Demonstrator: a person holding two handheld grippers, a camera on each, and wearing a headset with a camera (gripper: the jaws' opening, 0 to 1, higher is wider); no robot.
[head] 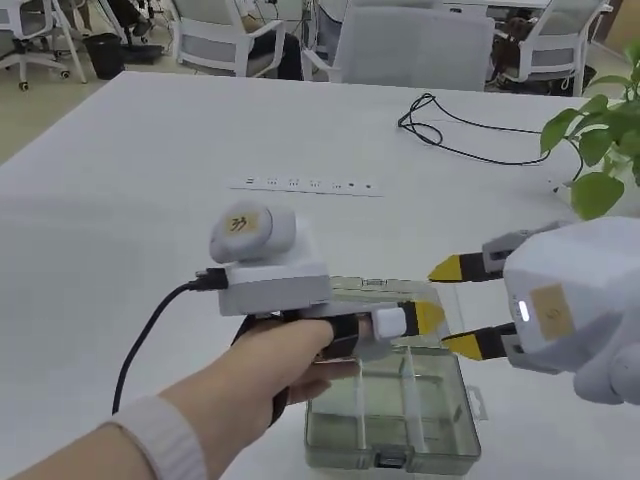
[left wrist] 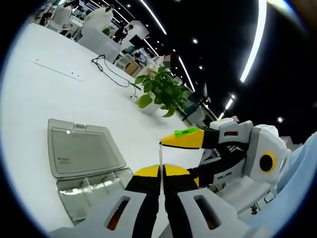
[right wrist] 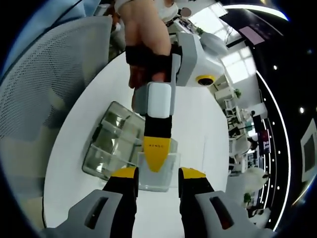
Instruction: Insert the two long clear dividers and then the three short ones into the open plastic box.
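On table [head: 120, 220], open box [head: 345, 447] holds two dividers [head: 410, 398]; left gripper [head: 425, 318] pinches clear divider [right wrist: 156, 182].

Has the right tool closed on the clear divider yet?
No, in the right gripper view the jaws of the right tool stand apart, the clear divider seen between them, held by the left tool.
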